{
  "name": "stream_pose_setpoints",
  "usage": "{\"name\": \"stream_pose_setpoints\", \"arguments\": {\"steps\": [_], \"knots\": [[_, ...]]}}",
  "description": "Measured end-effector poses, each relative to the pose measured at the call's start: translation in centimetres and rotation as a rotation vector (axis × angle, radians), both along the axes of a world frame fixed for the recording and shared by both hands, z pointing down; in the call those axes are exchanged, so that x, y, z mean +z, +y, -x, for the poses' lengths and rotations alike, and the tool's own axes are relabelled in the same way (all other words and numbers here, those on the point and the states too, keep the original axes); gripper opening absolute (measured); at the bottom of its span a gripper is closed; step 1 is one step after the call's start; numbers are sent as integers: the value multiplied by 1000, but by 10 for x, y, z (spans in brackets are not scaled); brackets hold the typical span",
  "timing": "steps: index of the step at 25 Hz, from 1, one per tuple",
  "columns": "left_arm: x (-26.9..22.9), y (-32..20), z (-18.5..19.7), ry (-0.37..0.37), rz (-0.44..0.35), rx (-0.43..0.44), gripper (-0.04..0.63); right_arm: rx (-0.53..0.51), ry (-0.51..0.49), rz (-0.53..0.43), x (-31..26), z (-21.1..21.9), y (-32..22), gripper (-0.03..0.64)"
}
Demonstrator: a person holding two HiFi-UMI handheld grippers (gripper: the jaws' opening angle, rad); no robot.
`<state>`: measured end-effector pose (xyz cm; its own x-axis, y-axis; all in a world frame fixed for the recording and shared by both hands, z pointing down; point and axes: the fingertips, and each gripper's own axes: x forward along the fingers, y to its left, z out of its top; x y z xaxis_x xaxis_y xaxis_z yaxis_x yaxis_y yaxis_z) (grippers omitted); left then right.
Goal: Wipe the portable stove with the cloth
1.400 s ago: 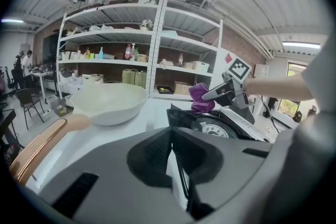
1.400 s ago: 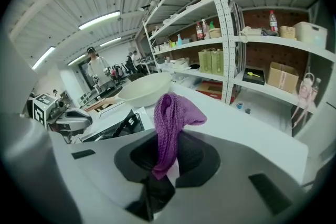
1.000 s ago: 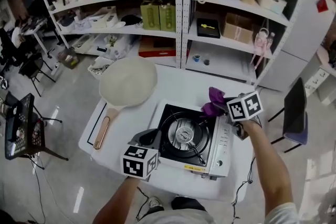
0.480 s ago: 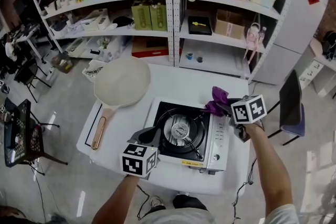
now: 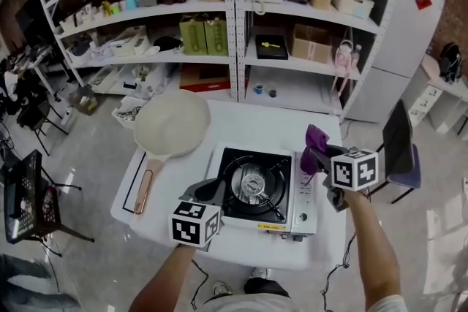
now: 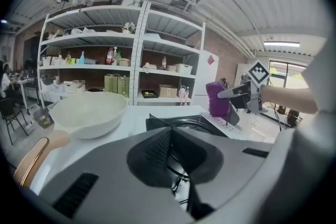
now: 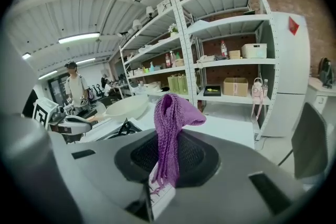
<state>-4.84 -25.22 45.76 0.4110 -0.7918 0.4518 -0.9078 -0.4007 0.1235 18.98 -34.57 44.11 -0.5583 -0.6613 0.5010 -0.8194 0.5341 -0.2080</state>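
The portable stove is white with a black burner top and sits on the white table. My right gripper is shut on a purple knitted cloth and hangs over the stove's right side, by the control strip. In the right gripper view the cloth stands up out of the shut jaws, with a white label at its base. My left gripper is at the stove's front left corner. Its jaws look shut with nothing between them in the left gripper view, where the stove lies just beyond.
A white frying pan with a wooden handle lies on the table left of the stove. Stocked metal shelves stand behind the table. A dark chair is to the right. A person stands far off.
My right gripper has carried the cloth to the right, from the stove's back right corner to its right side. The left gripper has stayed at the front left corner.
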Motion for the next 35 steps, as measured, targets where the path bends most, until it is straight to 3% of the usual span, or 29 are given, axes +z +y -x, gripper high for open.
{"name": "stream_pose_setpoints", "arguments": {"steps": [8,16,24,35], "knots": [[-26,4,-1,12,-58,33,5,131,-7,-145,-42,-1,62,64],[-39,27,-4,21,-94,79,5,212,18,-228,-55,11,134,64],[-47,48,7,-3,-116,95,5,276,24,-275,-62,23,180,63],[-51,64,16,-5,-133,117,5,294,57,-295,-62,39,203,63]]}}
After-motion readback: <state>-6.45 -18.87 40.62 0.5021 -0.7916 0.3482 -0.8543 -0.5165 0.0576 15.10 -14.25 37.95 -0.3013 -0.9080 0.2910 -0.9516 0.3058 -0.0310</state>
